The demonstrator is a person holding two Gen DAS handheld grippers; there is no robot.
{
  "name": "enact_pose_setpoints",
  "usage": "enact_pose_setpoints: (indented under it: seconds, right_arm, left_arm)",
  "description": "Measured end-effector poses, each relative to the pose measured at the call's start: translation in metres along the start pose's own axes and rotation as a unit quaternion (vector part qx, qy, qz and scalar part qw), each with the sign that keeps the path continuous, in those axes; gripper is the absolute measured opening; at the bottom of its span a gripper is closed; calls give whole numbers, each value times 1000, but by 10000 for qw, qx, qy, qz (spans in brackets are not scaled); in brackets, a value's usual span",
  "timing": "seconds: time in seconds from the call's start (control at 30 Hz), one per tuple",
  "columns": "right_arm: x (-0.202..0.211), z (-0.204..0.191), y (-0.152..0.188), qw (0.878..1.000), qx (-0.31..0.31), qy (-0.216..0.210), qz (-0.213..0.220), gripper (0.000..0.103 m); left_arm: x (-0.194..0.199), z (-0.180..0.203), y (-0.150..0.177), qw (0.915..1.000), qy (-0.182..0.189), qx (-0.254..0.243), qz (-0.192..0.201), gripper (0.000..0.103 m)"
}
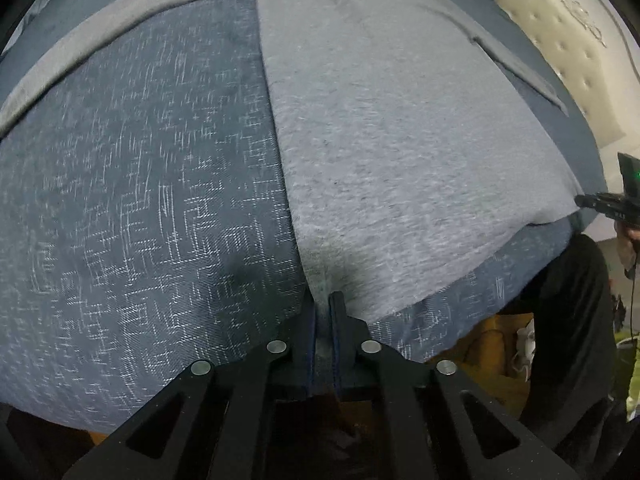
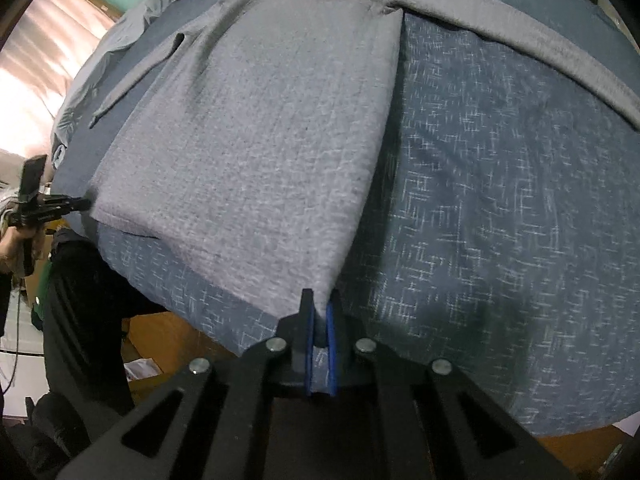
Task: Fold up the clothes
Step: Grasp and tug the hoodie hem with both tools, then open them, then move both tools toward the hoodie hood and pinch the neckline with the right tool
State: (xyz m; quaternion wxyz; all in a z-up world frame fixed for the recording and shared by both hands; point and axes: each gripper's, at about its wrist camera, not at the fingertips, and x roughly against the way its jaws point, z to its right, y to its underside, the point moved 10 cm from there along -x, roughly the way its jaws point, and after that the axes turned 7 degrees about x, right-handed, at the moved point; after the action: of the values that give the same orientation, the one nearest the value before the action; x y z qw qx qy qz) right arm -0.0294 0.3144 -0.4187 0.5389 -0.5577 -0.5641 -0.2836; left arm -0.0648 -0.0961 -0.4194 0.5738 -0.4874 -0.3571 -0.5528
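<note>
1. A grey shirt [image 1: 400,152] lies flat on the blue bedspread [image 1: 140,200].
2. The left gripper [image 1: 323,304] pinches the shirt's near left corner.
3. The right gripper [image 2: 319,300] pinches its near right corner.

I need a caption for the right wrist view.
Right gripper pinching the corner of a grey sweater spread on a blue bedspread.

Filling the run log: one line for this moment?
left claw: shut on grey shirt hem corner | right claw: shut on other corner | blue bedspread beneath
</note>
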Motion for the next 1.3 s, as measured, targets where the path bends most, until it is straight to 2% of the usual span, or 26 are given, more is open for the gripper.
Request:
enact_pose_setpoints:
  seconds: [0.2,0.33,0.43,0.57,0.83,0.97,1.1,1.3]
  right_arm:
    - [7,8,2,10000,-77,-30,-22,9]
    - [17,15,-3,9999,-143,25,40,11]
    - [35,27,-23,9990,-260,132,329,13]
    - [61,42,-73,9948,-395,259,899,24]
    - [78,70,-190,9865,-424,546,1485,26]
    - [66,84,-249,9847,-340,633,1589,26]
    - [39,98,-302,9852,-220,797,1504,26]
    - [3,117,-367,9846,-136,873,1512,26]
  left_arm:
    - [13,-7,-6,9998,-48,74,159,13]
    - [35,-10,-24,9987,-113,112,491,23]
    - [50,-5,-43,9970,-117,128,759,31]
    - [60,-6,-91,9935,-190,159,1113,33]
    - [75,-2,-201,9861,-49,300,1631,41]
    - [62,0,-265,9851,-131,163,1704,42]
    - [48,7,-330,9843,-171,27,1756,43]
    - [27,19,-410,9830,-251,-93,1817,55]
